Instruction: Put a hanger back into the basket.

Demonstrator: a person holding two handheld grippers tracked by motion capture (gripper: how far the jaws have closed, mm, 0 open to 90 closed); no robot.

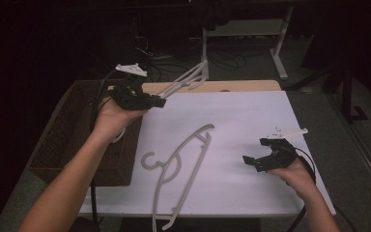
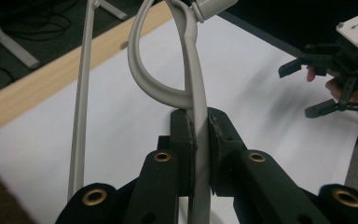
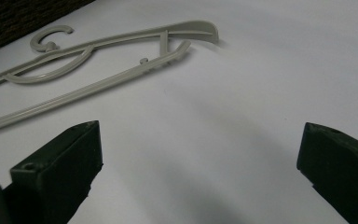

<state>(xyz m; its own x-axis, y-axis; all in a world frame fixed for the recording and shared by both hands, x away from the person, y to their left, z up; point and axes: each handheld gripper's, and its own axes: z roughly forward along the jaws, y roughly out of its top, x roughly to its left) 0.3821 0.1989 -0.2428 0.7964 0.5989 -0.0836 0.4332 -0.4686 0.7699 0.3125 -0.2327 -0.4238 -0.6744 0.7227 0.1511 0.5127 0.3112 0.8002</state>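
No brand, label or readable writing can be made out on any of the things here. The left gripper (image 1: 162, 102) is held up above the table's (image 1: 251, 121) far left part, next to the brown woven basket (image 1: 72, 130), and its jaws are clenched on a grey plastic hanger (image 1: 186, 79) that sticks out from them toward the far edge of the table, clear of the surface. In the left gripper view the two black pads (image 2: 182, 140) press flat against either side of one thin bar of that hanger (image 2: 196, 88), right beside the spot where a curved loop joins it (the gap between the pads is no wider than the bar itself). The right gripper (image 1: 253, 162) is over the near right part of the white tabletop with its jaws released, spread wide with nothing between them; in the right gripper view they frame bare white surface. A second hanger (image 1: 181, 169) of the same grey plastic lies flat on the table between the two hands, its hook toward the basket and one end reaching over the near edge; in the right gripper view this hanger (image 3: 121, 51) lies well beyond the open jaws, untouched.
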